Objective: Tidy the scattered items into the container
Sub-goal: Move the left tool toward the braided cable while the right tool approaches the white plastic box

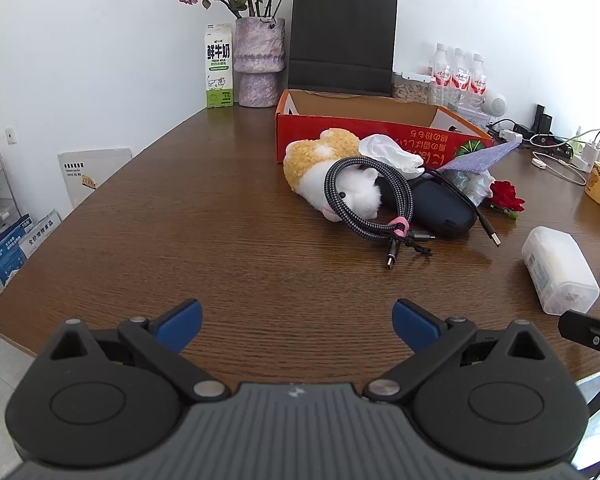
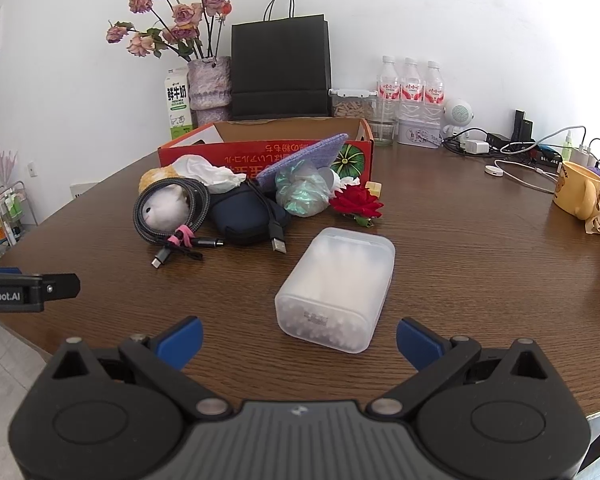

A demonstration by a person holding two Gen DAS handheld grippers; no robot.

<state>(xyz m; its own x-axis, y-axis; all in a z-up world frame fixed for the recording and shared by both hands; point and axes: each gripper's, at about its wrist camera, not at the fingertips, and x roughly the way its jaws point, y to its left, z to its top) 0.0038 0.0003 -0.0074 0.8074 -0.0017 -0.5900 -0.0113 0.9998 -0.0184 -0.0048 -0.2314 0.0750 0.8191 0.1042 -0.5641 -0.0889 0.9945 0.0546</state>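
Note:
A red cardboard box [image 1: 384,142] [image 2: 236,154] stands open at the back of the brown table. In front of it lies a heap: a yellow-and-white plush toy [image 1: 320,160] [image 2: 164,206], a coiled braided cable [image 1: 364,220] [image 2: 196,204], white tissue [image 1: 388,154] [image 2: 208,170], a dark blue pouch [image 1: 440,212] [image 2: 240,216], a purple cloth [image 1: 480,156] [image 2: 300,158], a crumpled clear bag [image 2: 304,192] and a red rose [image 1: 506,196] [image 2: 358,202]. A frosted plastic box of cotton swabs [image 1: 558,270] [image 2: 336,288] lies nearer. My left gripper [image 1: 298,324] is open over bare table. My right gripper [image 2: 300,338] is open just short of the swab box.
Along the wall stand a milk carton [image 1: 219,66], a vase of dried roses [image 1: 258,62], a black paper bag [image 1: 342,40] and water bottles [image 2: 410,88]. Chargers and cables [image 2: 512,156] and a yellow mug [image 2: 578,192] crowd the right side.

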